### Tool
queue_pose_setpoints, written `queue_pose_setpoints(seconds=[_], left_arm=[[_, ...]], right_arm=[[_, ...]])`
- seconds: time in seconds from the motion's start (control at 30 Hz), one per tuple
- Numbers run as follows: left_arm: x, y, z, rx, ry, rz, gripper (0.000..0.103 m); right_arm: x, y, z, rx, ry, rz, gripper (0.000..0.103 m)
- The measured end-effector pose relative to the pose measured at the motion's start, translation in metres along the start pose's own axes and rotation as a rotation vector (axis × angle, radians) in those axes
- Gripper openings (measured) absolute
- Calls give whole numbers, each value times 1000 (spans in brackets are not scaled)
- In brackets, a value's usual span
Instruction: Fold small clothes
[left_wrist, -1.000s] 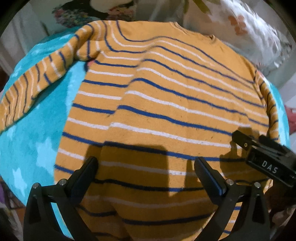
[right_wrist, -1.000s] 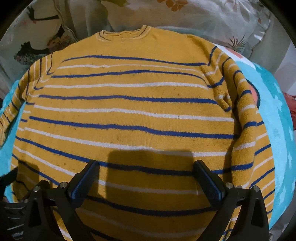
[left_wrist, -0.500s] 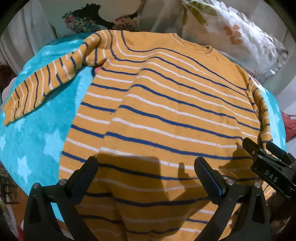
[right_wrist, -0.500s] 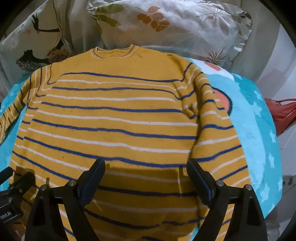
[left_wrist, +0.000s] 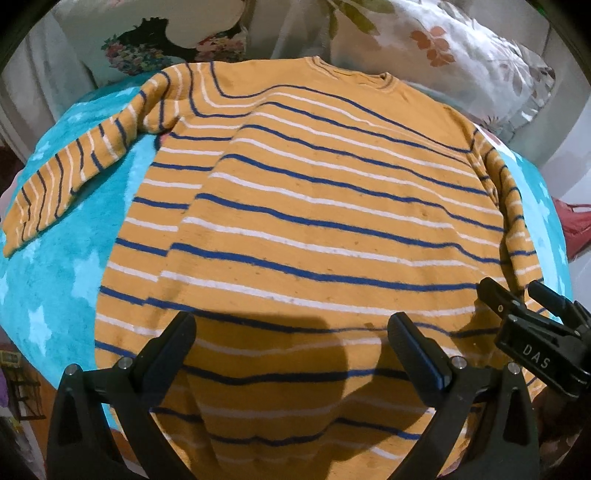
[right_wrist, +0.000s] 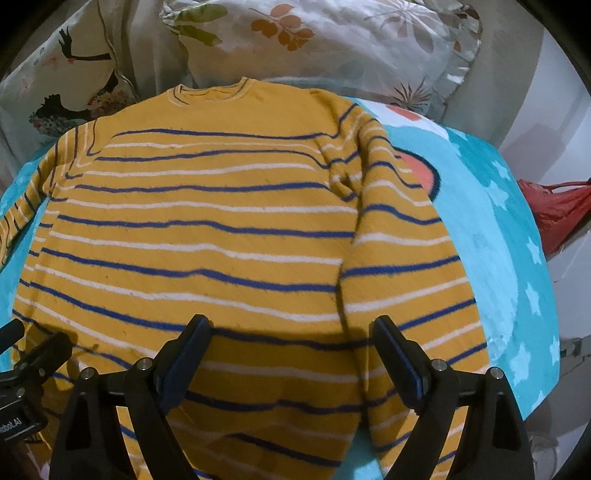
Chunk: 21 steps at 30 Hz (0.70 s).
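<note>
Sweater (left_wrist: 314, 229) is laid flat on the bed's blanket (left_wrist: 74, 258), collar toward the pillows (right_wrist: 314, 40) at the head edge, hem at the near edge. No fold is seen in the body yet; the task is judged barely begun. One sleeve (left_wrist: 74, 173) is stretched out toward the bed's left edge; the other sleeve (right_wrist: 399, 240) is laid down along the body at the right side. Sleeves and body are judged left to fold. Left tongs (left_wrist: 291, 343) are spread, held over the hem, nothing pinched. Right tongs (right_wrist: 291, 347) are likewise spread over the hem, nothing held. Red bag (right_wrist: 554, 210) is seen off the right edge; contents cannot be told. No other container is seen.
</note>
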<state>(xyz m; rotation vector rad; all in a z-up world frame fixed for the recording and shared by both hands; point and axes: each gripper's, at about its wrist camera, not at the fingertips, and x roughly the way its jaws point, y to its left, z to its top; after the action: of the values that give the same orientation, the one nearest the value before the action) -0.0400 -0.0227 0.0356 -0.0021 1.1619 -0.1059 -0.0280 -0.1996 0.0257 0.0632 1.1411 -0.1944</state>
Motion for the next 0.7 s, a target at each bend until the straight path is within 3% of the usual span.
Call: queue_pose_setpoints(seconds=[0.23,0.47,0.7], left_arm=[[1,-8,-1,5,7,-10,103],[2,1,-3,-14,14,-18,103],[7,4,-3,-30,31,-26,103]], right_arm=[[-3,-34,-13,78,5,39,92],[-22,-99,-34,186,-35,36,92],[-24,-149,-67,255,19,59,92]])
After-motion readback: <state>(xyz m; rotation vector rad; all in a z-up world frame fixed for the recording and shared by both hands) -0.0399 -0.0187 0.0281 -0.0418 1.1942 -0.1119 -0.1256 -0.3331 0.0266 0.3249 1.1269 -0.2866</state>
